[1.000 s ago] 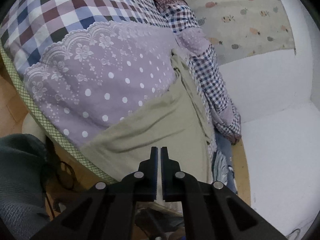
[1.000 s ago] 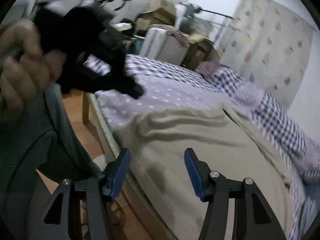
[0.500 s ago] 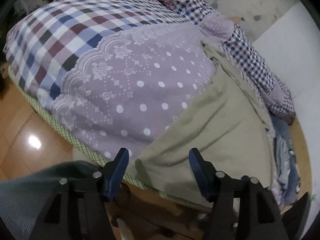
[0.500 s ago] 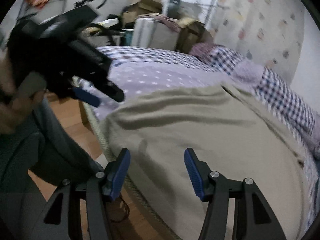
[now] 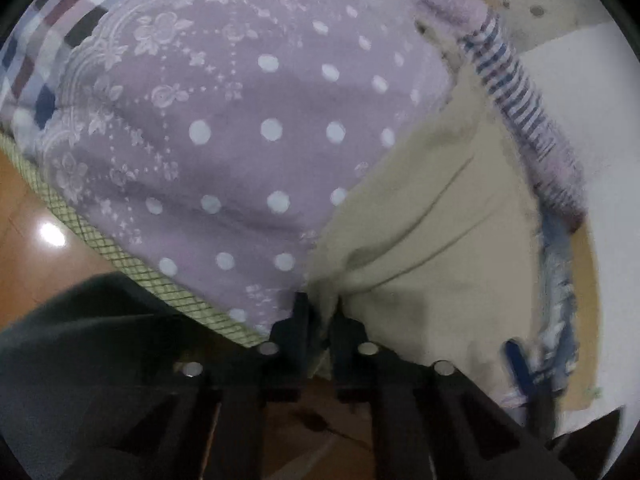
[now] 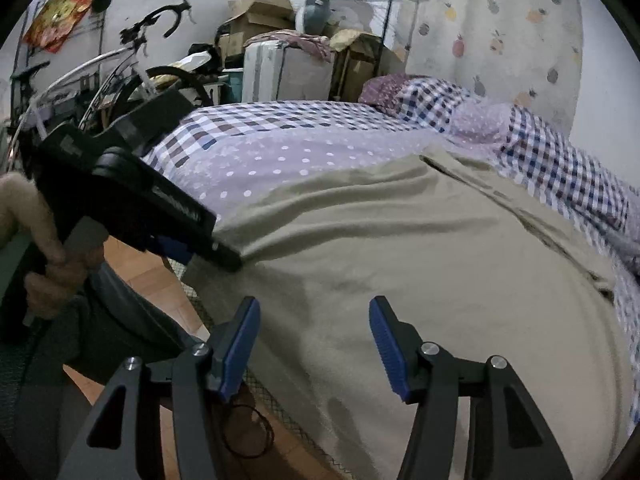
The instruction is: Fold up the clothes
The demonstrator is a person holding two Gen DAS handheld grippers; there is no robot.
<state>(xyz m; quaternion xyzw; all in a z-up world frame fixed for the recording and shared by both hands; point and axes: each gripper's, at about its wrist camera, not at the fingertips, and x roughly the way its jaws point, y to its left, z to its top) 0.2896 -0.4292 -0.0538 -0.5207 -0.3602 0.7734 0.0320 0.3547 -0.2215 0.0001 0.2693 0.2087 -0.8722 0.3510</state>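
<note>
Beige garment (image 5: 440, 240): lay spread flat across the near end of the bed (image 6: 280, 120), over the bed's purple dotted quilt (image 5: 240, 140), its hem hanging at the bed's near edge.

Left gripper (image 5: 322, 312): sat at the left corner of that hem, right at the bed's edge. Was closing, with a fold of the beige cloth pinched between the jaws and creases fanning out from the pinch. Pointed steeply down at the bed, with a hand (image 6: 44, 260) round its handle.

Right gripper (image 6: 314, 340): hovered further right along the same bed edge, over the cloth. Stood with jaws wide apart, blue pads bare, nothing caught between them.

Step in hand, by the look of it: taking hold of the hem's two corners before the first fold, with one corner gripped and the other not yet.

Next move probably called for: bringing the right gripper down to the hem at the bed's edge, closing on one thin fold of the garment alone and not the quilt beneath, then lifting both corners together and carrying them toward the bed's far end.
</note>
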